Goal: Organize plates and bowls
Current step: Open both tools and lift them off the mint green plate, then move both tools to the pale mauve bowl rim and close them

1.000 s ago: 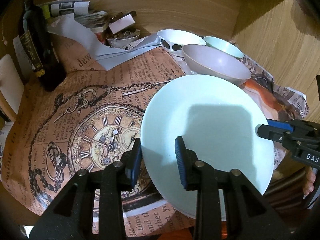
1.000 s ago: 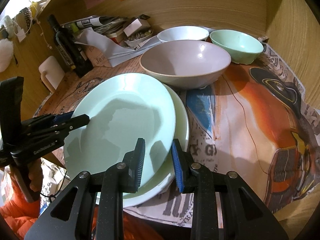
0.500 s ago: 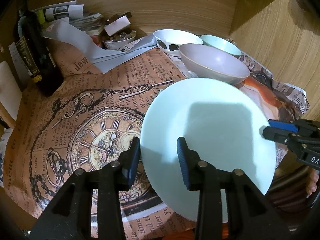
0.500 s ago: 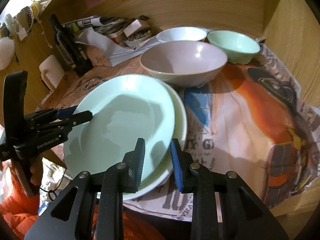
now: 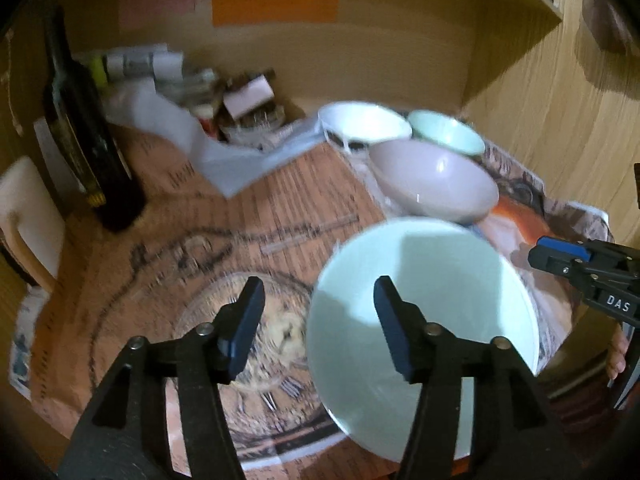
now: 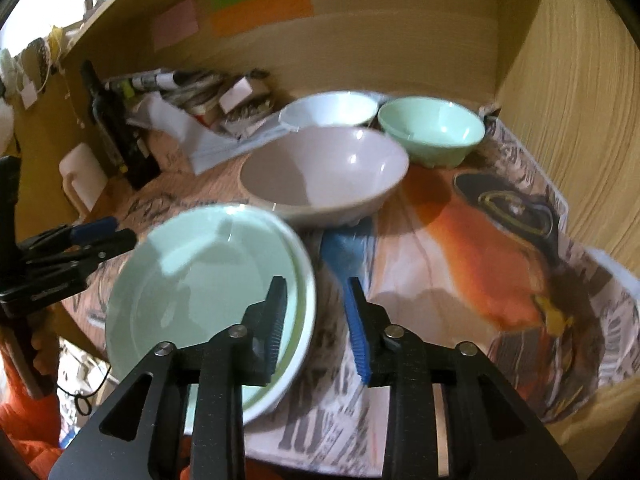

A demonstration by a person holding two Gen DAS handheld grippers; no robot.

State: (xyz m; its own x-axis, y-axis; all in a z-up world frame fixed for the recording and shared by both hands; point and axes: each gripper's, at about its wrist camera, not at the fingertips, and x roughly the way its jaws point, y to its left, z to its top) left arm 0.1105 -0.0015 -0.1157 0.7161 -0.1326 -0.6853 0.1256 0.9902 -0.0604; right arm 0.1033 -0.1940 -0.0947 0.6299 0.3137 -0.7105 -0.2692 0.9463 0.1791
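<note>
A pale green plate (image 5: 436, 304) (image 6: 200, 280) lies on top of a white plate (image 6: 298, 360) at the table's near edge. My left gripper (image 5: 320, 312) hangs over its left rim; its jaws are opening, the rim sits between them, and the pads are off it. My right gripper (image 6: 316, 320) straddles the right rim with its jaws opening too, pads clear. Each gripper also shows in the other's view: right gripper (image 5: 560, 260), left gripper (image 6: 100, 240). Behind the plates stand a mauve bowl (image 6: 320, 172), a mint bowl (image 6: 432, 128) and a white bowl (image 6: 328, 110).
A dark bottle (image 5: 88, 132) and a white mug (image 5: 28, 216) stand at the left. Papers and a small box (image 5: 248, 92) pile up at the back. Wooden walls close the back and right. A printed cloth (image 6: 500, 240) covers the table.
Both grippers have let go of the green plate's rim, their jaws have widened, and both have risen and pulled back. The plate now rests on the white plate.
</note>
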